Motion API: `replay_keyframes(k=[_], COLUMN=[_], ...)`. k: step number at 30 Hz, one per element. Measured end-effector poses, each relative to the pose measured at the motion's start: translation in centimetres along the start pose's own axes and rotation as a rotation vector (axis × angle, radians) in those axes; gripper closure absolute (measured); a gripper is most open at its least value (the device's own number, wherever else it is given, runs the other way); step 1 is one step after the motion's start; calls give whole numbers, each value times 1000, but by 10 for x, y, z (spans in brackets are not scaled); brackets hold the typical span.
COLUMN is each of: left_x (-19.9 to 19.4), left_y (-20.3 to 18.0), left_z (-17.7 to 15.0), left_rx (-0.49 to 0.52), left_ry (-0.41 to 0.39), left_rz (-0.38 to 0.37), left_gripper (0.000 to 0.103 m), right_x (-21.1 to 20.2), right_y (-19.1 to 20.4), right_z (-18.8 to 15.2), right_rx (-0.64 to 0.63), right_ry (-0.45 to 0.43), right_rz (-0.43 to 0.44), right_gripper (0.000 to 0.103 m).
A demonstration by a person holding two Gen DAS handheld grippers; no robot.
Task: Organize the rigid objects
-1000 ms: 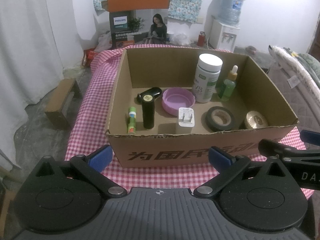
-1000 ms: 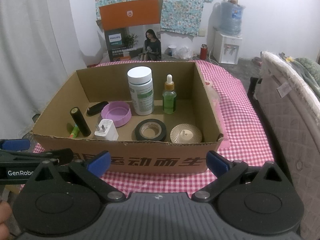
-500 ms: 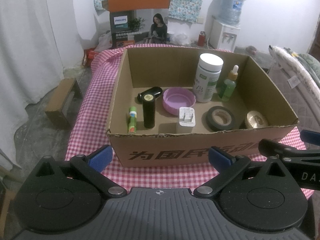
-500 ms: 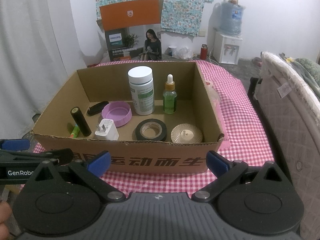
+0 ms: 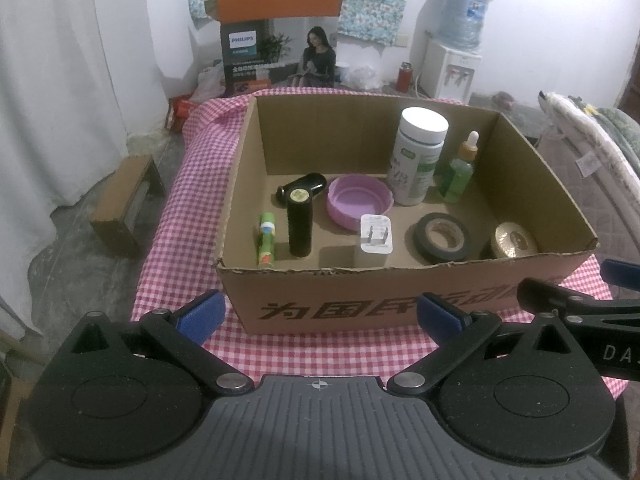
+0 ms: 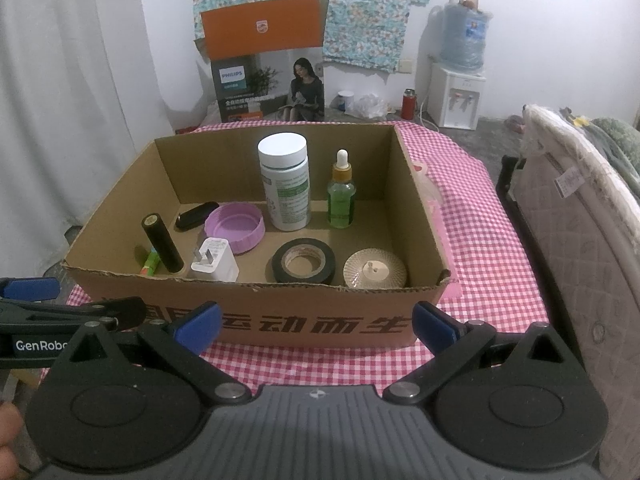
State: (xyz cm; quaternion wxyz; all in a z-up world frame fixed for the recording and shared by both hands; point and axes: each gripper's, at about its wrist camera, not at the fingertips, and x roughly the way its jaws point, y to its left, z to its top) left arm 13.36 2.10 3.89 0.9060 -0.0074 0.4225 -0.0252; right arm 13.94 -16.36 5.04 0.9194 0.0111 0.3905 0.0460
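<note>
An open cardboard box stands on a pink checked tablecloth. Inside it are a white bottle, a green dropper bottle, a purple lid, a black cylinder, a white charger, a black tape roll, a round ribbed disc and a green stick. My left gripper and right gripper are open and empty, in front of the box's near wall.
A Philips carton stands behind the table. A water dispenser is at the back right. A bed runs along the right side. A small wooden stool sits on the floor at the left.
</note>
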Motion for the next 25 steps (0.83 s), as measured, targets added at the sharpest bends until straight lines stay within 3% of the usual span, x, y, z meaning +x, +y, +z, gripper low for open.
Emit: replay_keyframes(k=[25], left_x=[-3], left_y=[-4], left_z=[1], left_rx=[-13], left_ry=[1], left_rz=[11], left_gripper=[1], right_x=[-1], right_y=[-2], right_z=[3], right_rx=[-14], right_ry=[0], right_rz=[9], right_gripper=[0])
